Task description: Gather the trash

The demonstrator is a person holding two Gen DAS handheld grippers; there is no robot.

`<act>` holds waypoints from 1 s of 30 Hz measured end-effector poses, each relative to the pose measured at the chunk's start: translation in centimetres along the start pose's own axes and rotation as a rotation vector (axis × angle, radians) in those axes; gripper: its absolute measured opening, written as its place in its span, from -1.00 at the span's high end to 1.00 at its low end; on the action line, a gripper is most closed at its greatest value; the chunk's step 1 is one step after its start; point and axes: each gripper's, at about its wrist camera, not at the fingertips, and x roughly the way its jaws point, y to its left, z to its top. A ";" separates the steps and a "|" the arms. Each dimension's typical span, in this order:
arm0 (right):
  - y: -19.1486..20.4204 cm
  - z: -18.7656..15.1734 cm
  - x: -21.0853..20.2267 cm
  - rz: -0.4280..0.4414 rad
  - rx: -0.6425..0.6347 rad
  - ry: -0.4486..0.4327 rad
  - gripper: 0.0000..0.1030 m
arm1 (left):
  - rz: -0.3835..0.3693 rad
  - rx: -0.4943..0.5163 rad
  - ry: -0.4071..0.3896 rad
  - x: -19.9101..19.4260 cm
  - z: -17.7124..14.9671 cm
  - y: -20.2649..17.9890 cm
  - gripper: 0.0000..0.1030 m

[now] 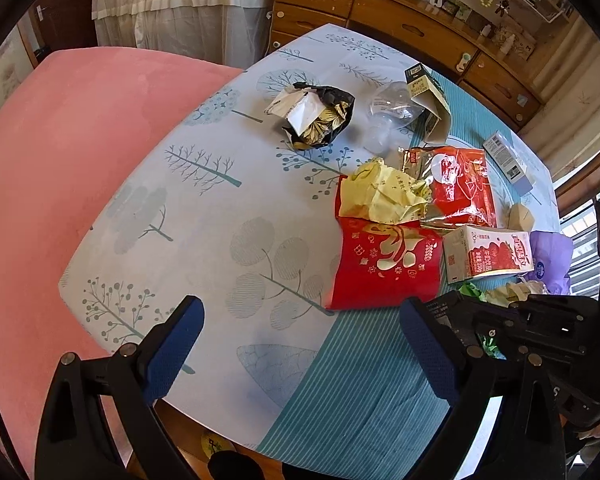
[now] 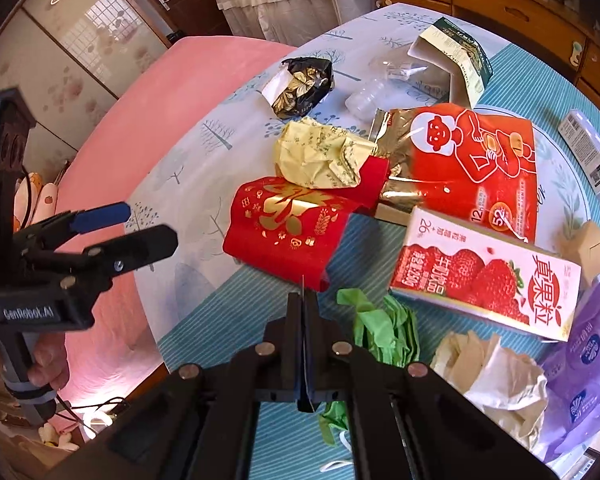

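Note:
Trash lies scattered on the tree-print table (image 1: 220, 208). A red-and-gold envelope (image 1: 384, 264) (image 2: 288, 232) lies under crumpled yellow paper (image 1: 380, 196). Beside them are a red foil snack bag (image 2: 472, 168) and a strawberry milk carton (image 2: 484, 280). My left gripper (image 1: 300, 348) hangs open and empty over the table's near edge, short of the envelope; a hand holds it at the left of the right wrist view (image 2: 152, 224). My right gripper (image 2: 304, 304) (image 1: 460, 308) is shut just in front of the envelope. Crumpled green plastic (image 2: 384, 332) lies against its right side.
Farther back lie a black-and-gold wrapper (image 1: 316, 116), a clear bottle (image 1: 392, 112) and an opened green carton (image 2: 456, 60). A purple wipes pack (image 2: 584, 360), beige crumpled paper (image 2: 496, 380) and small boxes (image 2: 588, 244) crowd the right. A pink bed (image 1: 60, 160) borders the table's left.

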 end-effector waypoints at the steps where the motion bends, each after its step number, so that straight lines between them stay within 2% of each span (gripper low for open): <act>1: 0.0 -0.2 -0.1 0.000 -0.004 -0.004 0.97 | -0.017 -0.002 0.008 0.2 0.2 0.0 -0.89; 3: 0.2 -0.2 0.2 -0.001 -0.007 -0.010 0.97 | -0.054 -0.009 0.027 0.9 0.8 0.0 -0.89; 7: 0.6 -0.2 0.6 -0.058 -0.020 -0.020 0.94 | -0.096 -0.039 0.066 2.7 2.1 0.0 -0.89; 9: 0.1 -0.3 0.5 -0.042 0.002 -0.021 0.94 | -0.104 -0.052 0.084 3.7 2.7 -0.1 -0.89; 16: -1.0 -1.5 -1.5 0.025 0.088 -0.053 0.96 | -0.205 -0.088 0.145 7.1 3.9 -0.7 -0.87; 19: -1.4 -2.0 -2.2 0.041 0.115 -0.066 0.96 | -0.274 -0.110 0.193 8.6 4.0 -0.9 -0.42; 21: -1.6 -2.4 -2.6 0.052 0.133 -0.073 0.96 | -0.315 -0.120 0.214 9.1 3.9 -1.0 0.03; 22: -1.6 -2.5 -2.8 0.055 0.139 -0.077 0.96 | -0.331 -0.127 0.216 9.2 3.9 -1.2 0.10; 24: -1.5 -2.9 -3.3 0.060 0.149 -0.085 0.96 | -0.359 -0.135 0.207 9.1 3.7 -1.6 0.48; 26: -1.3 -3.3 -3.7 0.063 0.157 -0.095 0.96 | -0.385 -0.126 0.183 8.5 3.6 -2.2 0.72; 30: -0.7 -3.8 -4.4 0.061 0.171 -0.115 0.96 | -0.380 -0.071 0.105 5.8 3.3 -3.8 0.92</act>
